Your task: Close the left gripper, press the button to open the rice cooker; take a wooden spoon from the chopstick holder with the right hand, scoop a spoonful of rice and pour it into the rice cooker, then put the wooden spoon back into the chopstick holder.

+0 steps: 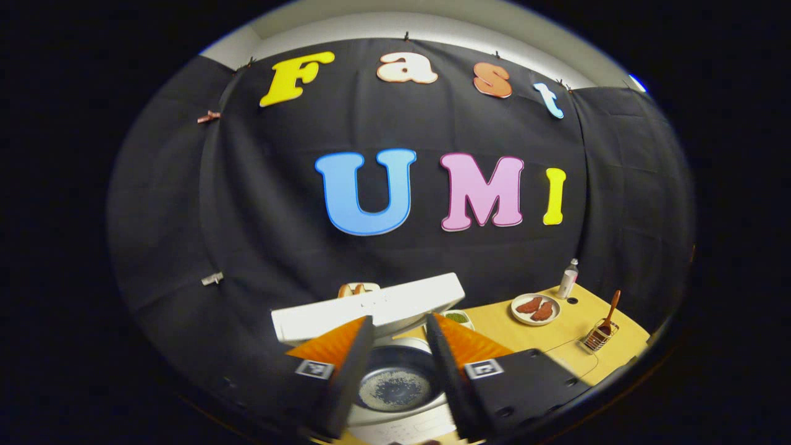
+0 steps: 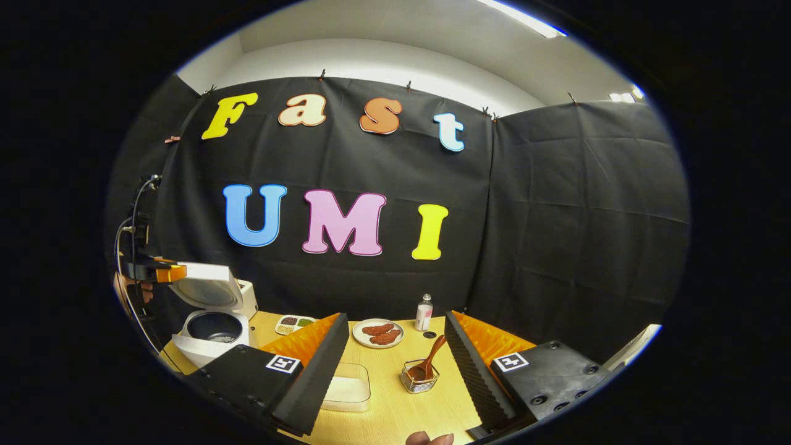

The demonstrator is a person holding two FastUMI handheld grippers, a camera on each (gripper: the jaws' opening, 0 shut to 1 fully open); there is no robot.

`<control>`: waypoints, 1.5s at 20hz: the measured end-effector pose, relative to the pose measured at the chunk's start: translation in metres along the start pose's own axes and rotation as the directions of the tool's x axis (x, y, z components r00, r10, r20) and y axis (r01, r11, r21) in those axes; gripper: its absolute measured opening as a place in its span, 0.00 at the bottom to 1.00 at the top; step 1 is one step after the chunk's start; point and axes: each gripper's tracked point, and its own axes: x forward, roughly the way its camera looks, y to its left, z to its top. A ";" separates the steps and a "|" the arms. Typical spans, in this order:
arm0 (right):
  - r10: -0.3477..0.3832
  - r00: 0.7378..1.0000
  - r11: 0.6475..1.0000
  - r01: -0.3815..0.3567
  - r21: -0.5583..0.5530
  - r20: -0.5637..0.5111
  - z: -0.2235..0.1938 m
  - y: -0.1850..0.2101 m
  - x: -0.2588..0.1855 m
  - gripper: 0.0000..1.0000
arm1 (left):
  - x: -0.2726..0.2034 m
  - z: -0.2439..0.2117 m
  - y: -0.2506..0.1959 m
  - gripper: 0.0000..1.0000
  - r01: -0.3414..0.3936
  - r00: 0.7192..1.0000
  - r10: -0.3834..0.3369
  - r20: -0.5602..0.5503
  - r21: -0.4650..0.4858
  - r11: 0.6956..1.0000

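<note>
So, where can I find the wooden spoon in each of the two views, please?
Left gripper view: the wooden spoon is at the far right, standing tilted in the chopstick holder near the table's edge.
Right gripper view: the wooden spoon is low in the centre, in the chopstick holder, seen between the right gripper's open fingers.
Shared landmark: the plate with reddish-brown food, just behind and left of the holder.

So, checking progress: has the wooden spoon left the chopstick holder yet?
No, the wooden spoon stands in the chopstick holder.
</note>
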 end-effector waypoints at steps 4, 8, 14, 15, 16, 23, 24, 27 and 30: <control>-0.009 1.000 1.000 0.009 0.014 -0.007 -0.005 -0.008 -0.003 0.97 | -0.032 0.029 -0.028 0.97 0.004 0.996 -0.008 0.088 0.048 0.999; -0.011 0.999 0.999 0.013 0.033 -0.036 -0.013 -0.023 -0.005 0.97 | -0.059 0.038 -0.065 0.97 0.059 0.989 -0.060 0.133 0.010 0.998; 0.025 0.999 0.998 -0.023 0.051 -0.047 -0.033 -0.055 0.024 0.98 | -0.091 0.029 -0.105 0.97 0.079 0.991 -0.070 0.115 -0.071 0.994; 0.036 0.998 0.998 -0.032 0.056 -0.058 -0.043 -0.062 0.034 0.97 | -0.097 0.028 -0.108 0.97 0.067 0.992 -0.058 0.114 -0.077 0.995; 0.052 0.996 0.997 -0.047 0.062 -0.077 -0.056 -0.065 0.047 0.97 | -0.101 0.025 -0.110 0.97 0.046 0.994 -0.038 0.107 -0.074 0.996; 0.207 0.947 0.978 -0.191 0.089 -0.247 -0.171 -0.077 0.144 0.98 | -0.122 -0.002 -0.120 0.97 -0.132 0.991 0.135 0.017 -0.120 0.984; 0.215 0.940 0.976 -0.198 0.090 -0.266 -0.186 -0.081 0.156 0.98 | -0.124 -0.005 -0.120 0.97 -0.159 0.987 0.161 0.005 -0.121 0.980; 0.242 0.912 0.970 -0.220 0.104 -0.331 -0.231 -0.092 0.194 0.82 | -0.128 -0.016 -0.129 0.97 -0.229 0.973 0.226 -0.040 -0.146 0.962; 0.257 0.895 0.966 -0.229 0.117 -0.365 -0.261 -0.102 0.228 0.71 | -0.132 -0.026 -0.132 0.97 -0.303 0.953 0.294 -0.078 -0.155 0.940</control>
